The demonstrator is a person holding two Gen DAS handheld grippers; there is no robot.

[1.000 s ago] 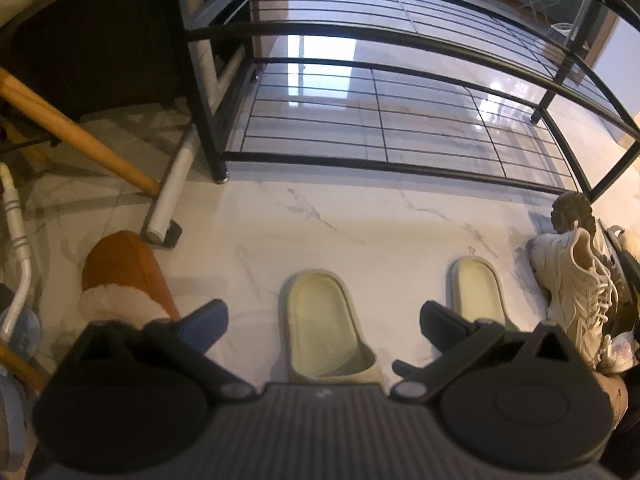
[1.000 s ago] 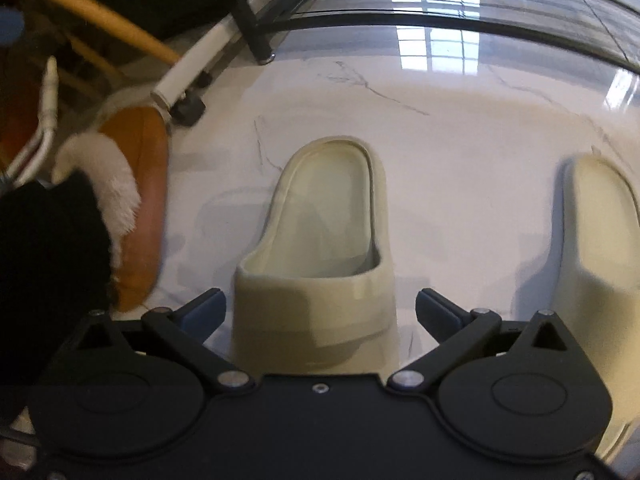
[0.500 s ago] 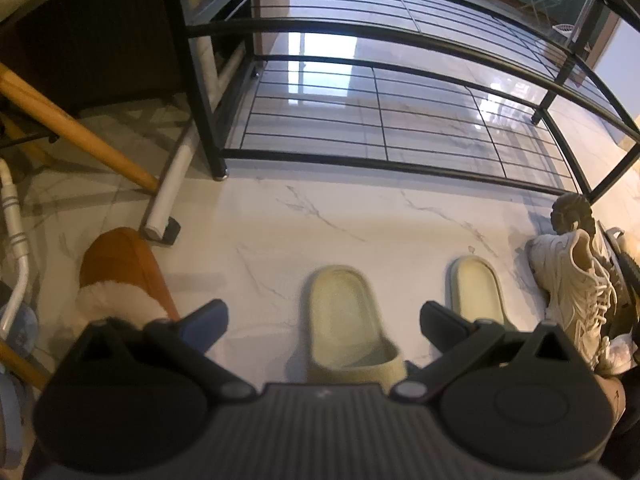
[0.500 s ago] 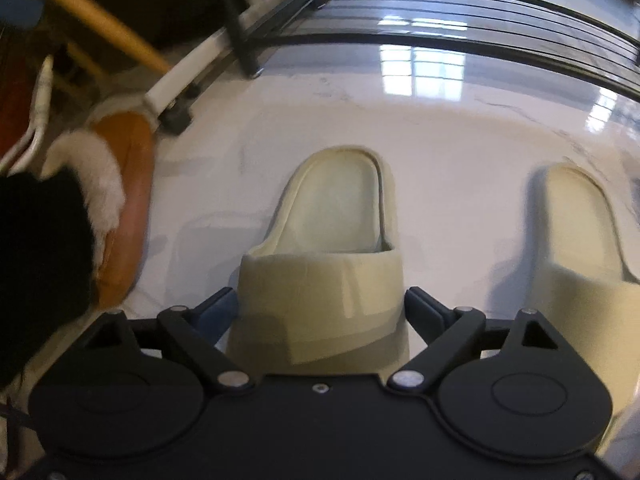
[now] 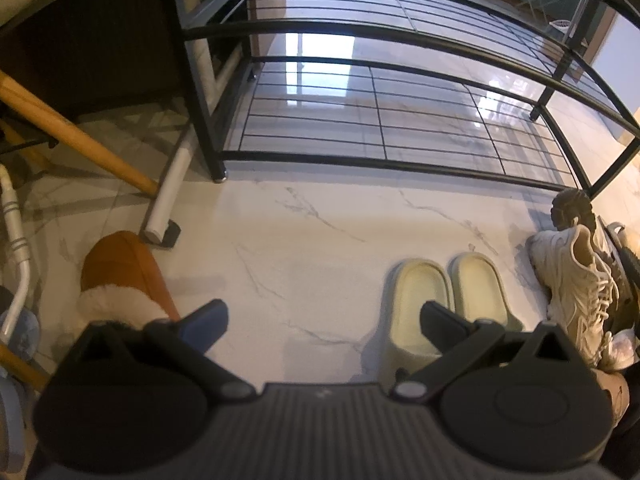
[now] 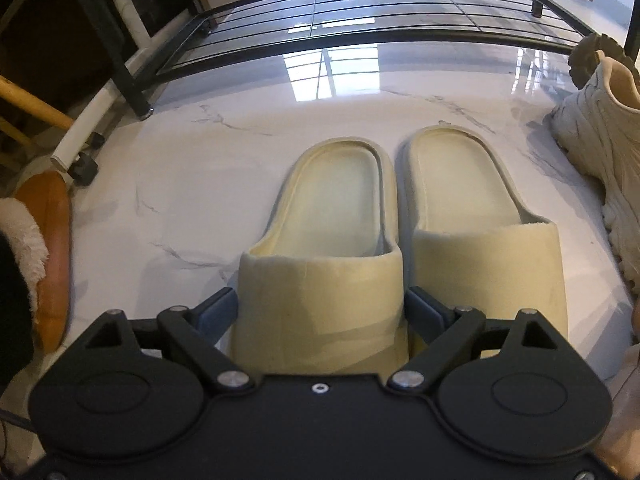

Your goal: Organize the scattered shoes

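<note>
Right tool (image 6: 320, 308) clamped on left slide (image 6: 320, 280) — now moved beside its mate (image 6: 480, 220).

My right gripper (image 6: 320, 308) hides the toe of the left slide (image 6: 320, 280), so I can't tell whether its pads press the strap. The fur slipper (image 6: 44, 248) is cut by the frame edge. In the left view a finger (image 5: 444, 324) covers that slide's strap, and the dark shoes (image 5: 624, 280) behind the sneaker (image 5: 576, 284) are mostly hidden.
</note>
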